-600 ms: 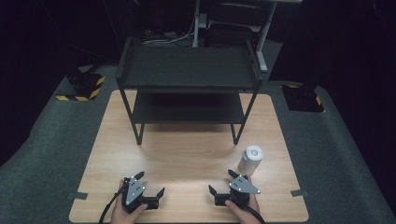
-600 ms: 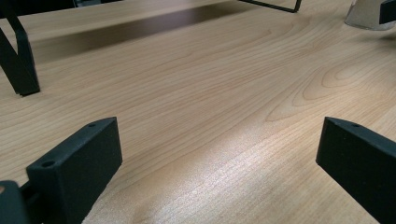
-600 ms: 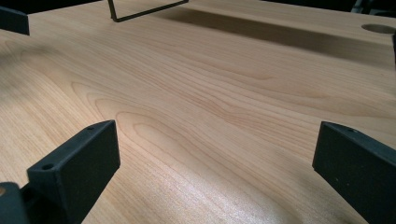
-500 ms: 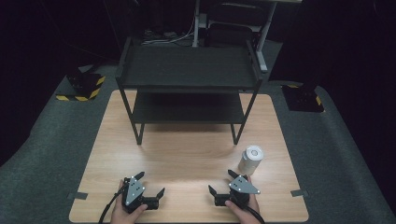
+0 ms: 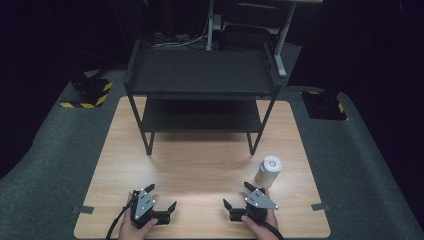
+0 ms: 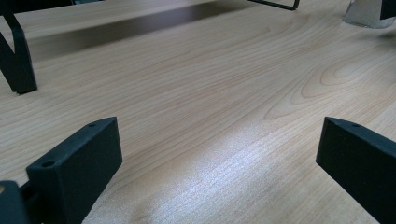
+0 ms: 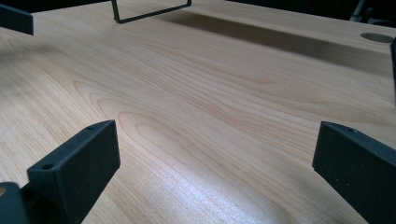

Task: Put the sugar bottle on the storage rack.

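White can (image 5: 268, 171) stands upright on the wooden table (image 5: 200, 165), near the black shelf rack's (image 5: 202, 85) front right leg, on the side toward the person. Right gripper (image 5: 238, 196) sits just beside the can, nearer the table's front edge, jaws spread wide, nothing between them. Left gripper (image 5: 160, 197) is well apart from the can, on the table's other side, jaws also spread, empty. A hand (image 5: 134, 229) holds it from the table's edge. Rack stands at the table's far side.
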Demonstrator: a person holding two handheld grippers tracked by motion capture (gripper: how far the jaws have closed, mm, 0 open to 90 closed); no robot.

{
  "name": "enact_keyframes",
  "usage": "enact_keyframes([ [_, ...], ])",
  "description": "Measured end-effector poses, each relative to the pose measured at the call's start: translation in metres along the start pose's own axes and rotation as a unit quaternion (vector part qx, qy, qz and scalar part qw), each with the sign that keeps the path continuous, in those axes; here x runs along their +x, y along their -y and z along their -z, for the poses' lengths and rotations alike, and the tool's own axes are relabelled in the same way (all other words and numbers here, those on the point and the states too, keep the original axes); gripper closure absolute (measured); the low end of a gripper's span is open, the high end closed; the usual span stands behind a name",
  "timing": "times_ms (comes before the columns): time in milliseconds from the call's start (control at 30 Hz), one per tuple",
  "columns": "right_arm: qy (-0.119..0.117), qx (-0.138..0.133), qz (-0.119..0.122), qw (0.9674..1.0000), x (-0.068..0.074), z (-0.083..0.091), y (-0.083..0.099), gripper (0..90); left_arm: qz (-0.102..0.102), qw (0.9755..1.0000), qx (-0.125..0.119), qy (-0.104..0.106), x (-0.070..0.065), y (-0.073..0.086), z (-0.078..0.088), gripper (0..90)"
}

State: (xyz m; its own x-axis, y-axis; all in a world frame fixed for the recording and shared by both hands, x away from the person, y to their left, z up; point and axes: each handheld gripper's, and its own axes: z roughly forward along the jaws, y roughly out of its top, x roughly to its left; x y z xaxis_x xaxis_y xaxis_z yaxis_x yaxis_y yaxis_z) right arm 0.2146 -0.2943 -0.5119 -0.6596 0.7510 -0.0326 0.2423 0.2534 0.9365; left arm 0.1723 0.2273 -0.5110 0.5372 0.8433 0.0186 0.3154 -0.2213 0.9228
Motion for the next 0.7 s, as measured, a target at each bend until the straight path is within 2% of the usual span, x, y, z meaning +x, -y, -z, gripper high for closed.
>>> enact_keyframes([
  [333, -0.003, -0.023, -0.020, 0.9995, -0.005, 0.005, 0.005, 0.6, -0.001, 1.0000, -0.002, -0.002, -0.001, 0.001, 0.000, 0.5],
  [533, -0.006, -0.039, -0.022, 0.9990, -0.006, 0.011, 0.004, 0.6, -0.002, 1.0000, -0.002, -0.001, -0.001, 0.001, 0.000, 0.5],
  [700, -0.002, -0.069, -0.025, 0.9973, -0.005, 0.023, 0.003, 0.6, -0.002, 1.0000, -0.002, -0.001, -0.001, 0.001, 0.000, 0.5],
])
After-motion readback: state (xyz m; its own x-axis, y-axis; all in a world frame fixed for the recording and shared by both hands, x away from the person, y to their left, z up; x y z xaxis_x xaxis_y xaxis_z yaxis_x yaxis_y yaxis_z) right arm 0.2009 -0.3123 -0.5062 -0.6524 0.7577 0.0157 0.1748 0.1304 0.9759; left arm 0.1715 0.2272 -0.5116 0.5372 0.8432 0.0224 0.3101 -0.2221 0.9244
